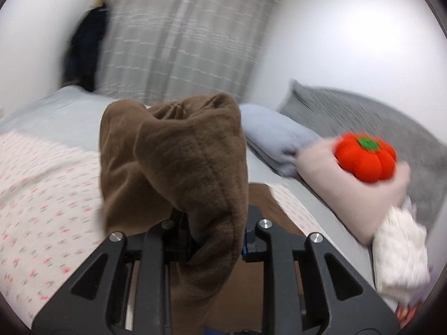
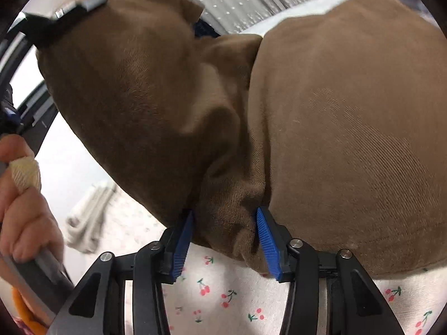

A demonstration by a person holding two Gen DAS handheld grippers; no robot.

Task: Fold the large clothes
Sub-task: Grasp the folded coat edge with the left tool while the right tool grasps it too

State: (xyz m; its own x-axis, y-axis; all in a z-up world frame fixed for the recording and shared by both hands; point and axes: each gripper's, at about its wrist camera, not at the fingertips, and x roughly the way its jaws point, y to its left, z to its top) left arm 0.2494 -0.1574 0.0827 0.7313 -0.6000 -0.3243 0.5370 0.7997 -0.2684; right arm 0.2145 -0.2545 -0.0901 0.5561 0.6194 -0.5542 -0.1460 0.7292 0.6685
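Note:
A large brown garment [image 1: 178, 164] is held up over a bed with a cherry-print sheet [image 1: 42, 195]. My left gripper [image 1: 215, 231] is shut on a bunched fold of it; the cloth drapes over the fingers and hides the pads. In the right wrist view the same brown garment [image 2: 335, 125] fills most of the frame. My right gripper [image 2: 226, 237] is shut on a gathered fold of it between its blue pads [image 2: 266, 240]. The left gripper's black body [image 2: 61, 19] shows at the upper left, also on the garment.
A red plush pumpkin [image 1: 366, 156] lies on a pink pillow [image 1: 349, 195] at the right, beside a folded blue blanket [image 1: 276, 136] and a grey pillow [image 1: 363, 111]. A grey curtain [image 1: 181, 42] hangs behind. White cloth [image 2: 89, 217] lies on the cherry-print sheet [image 2: 223, 293].

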